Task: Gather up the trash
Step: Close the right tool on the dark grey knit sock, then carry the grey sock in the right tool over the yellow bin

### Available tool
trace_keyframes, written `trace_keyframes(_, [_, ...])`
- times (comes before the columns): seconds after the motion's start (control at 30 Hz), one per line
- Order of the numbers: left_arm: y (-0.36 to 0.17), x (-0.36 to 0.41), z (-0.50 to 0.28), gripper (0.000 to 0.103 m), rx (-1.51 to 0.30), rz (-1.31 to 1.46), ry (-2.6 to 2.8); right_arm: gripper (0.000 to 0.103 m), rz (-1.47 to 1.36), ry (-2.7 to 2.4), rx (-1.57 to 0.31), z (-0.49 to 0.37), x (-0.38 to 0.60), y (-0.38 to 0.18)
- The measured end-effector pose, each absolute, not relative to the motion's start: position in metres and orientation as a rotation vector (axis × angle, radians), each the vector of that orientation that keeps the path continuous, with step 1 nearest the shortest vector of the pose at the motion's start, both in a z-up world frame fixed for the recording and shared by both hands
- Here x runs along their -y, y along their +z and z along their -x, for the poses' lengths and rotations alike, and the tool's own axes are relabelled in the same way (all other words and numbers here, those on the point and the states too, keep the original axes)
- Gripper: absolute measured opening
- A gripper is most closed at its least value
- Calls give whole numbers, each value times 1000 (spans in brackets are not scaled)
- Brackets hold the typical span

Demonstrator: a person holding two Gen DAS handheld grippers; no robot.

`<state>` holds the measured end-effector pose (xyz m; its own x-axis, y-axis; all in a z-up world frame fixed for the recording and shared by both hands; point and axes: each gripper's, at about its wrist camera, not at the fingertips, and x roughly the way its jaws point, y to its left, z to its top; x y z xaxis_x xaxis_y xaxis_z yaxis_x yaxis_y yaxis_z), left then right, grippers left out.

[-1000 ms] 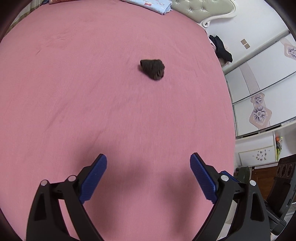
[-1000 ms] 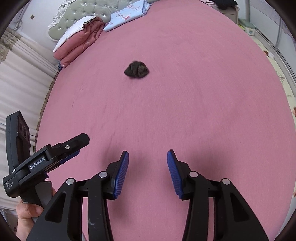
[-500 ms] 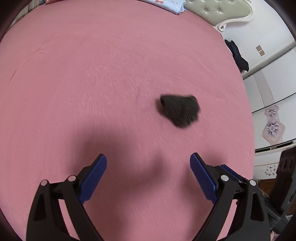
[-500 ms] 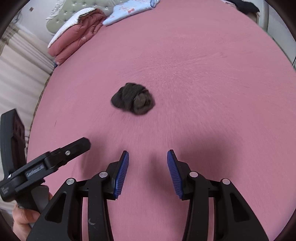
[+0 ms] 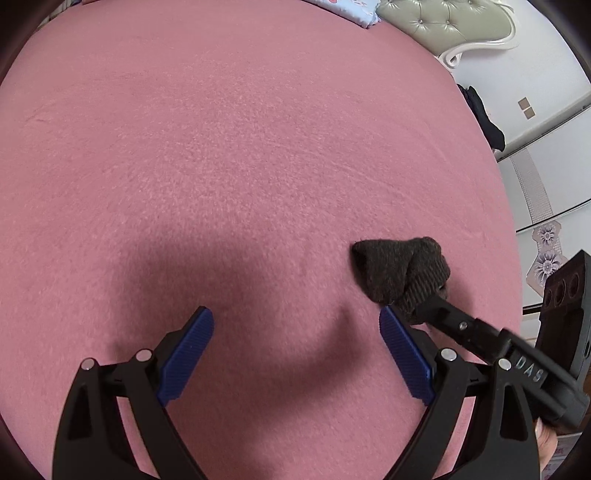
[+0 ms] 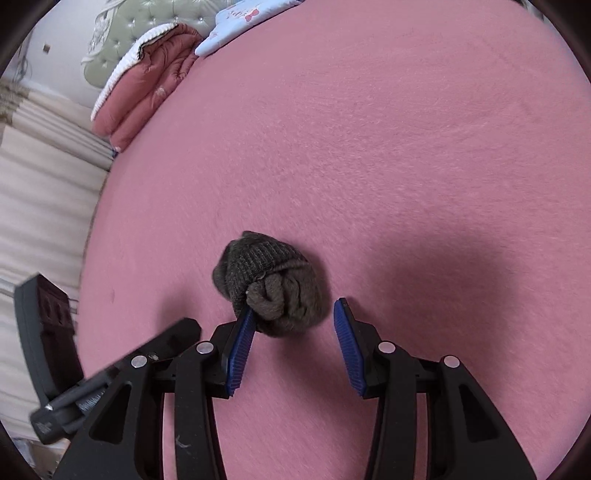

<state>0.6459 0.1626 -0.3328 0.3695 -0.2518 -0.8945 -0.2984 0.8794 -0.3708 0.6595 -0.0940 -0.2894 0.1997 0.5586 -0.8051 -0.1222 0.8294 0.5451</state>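
A dark grey-brown balled-up sock [image 6: 271, 282] lies on the pink bed sheet [image 6: 369, 166]. My right gripper [image 6: 293, 325] is open, its fingers reaching the sock's near side; the left fingertip touches the sock. In the left wrist view the sock [image 5: 400, 273] sits just ahead and right of my open, empty left gripper [image 5: 295, 332]. The right gripper's black finger [image 5: 465, 328] reaches the sock from the right there. The left gripper's body [image 6: 110, 376] shows at the right wrist view's lower left.
A folded pink quilt [image 6: 147, 77] and a light blue cloth [image 6: 243, 18] lie near the green tufted headboard [image 5: 447, 22]. Cream curtains [image 6: 40, 177] hang beyond the bed's left edge. White wardrobe doors [image 5: 546, 177] and dark clothes [image 5: 484, 118] stand off the bed's right side.
Both grippers have moved forward over the bed to the sock. It was well ahead before and now sits at the right gripper's fingertips. Both stay open.
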Motion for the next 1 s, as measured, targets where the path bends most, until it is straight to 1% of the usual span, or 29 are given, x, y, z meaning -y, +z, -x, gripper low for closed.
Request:
trace_keyframes(0.03, [-334,-163,-647,91,-1206,523,28,47,-421,499,-1284,-661,95,-290])
trace_keyframes(0.2, [-331,-167,-643,91,-1188,535,30,47,-455,524,-1275,-671,90,-290])
trace_keyframes(0.27, [-330,-166,-643,91,-1186,540,31,43,-464,536,-1279,-674,85,-290])
trace_keyframes(0.3, [-330,-167,-643,91,-1185,543,32,33,-473,545,-1278,-674,83,-290])
trace_keyframes(0.43, [-329,-167,-639,91,-1185,544,30,27,-494,548,-1273,-673,81,-289])
trace_keyframes(0.57, [-324,-161,-628,91,-1167,529,24,25,-501,557,-1273,-663,92,-286])
trace_keyframes(0.73, [-315,-153,-597,91,-1158,568,-10,25,-493,558,-1297,-630,113,-275])
trace_keyframes(1.0, [-299,-108,-502,91,-1216,522,-90,25,-358,568,-1355,-518,133,-244])
